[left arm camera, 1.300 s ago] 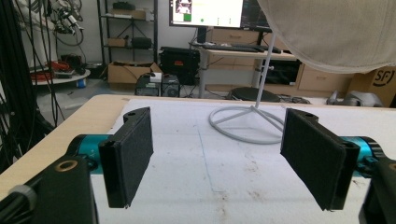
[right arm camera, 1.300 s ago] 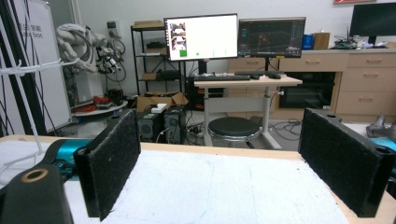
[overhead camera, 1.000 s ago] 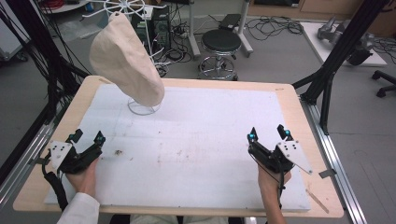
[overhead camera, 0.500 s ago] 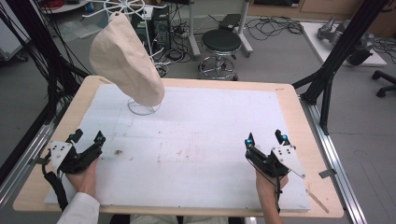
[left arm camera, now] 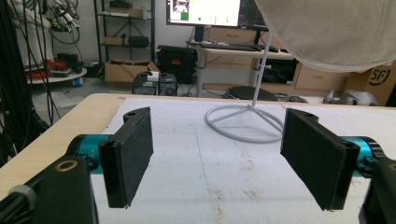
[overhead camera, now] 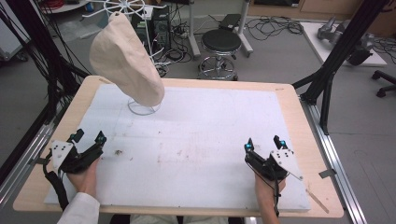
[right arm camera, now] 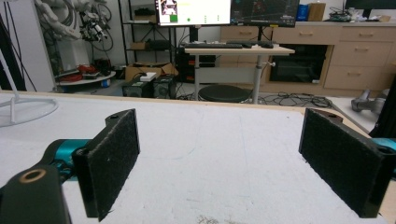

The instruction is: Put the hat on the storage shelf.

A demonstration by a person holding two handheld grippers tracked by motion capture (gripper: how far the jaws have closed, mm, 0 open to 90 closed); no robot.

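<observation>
Both grippers rest with jaws apart, the right gripper (overhead camera: pixel 263 143) having edged slightly nearer the person, well short of the hat (overhead camera: pixel 125 59) on its stand (overhead camera: pixel 141 108), untouched.

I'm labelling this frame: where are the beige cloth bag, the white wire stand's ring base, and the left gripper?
beige cloth bag (overhead camera: pixel 125 58), high view, middle of the fabric.
ring base (left arm camera: pixel 243 130), left gripper view, front of the white ring.
left gripper (overhead camera: pixel 88 137), high view, between its fingertips.

Right gripper (overhead camera: pixel 262 145) now drawn back toward the near edge of the white mat (overhead camera: pixel 205 135). Sits slightly lower and closer to the person than a second ago, jaws spread wide.
</observation>
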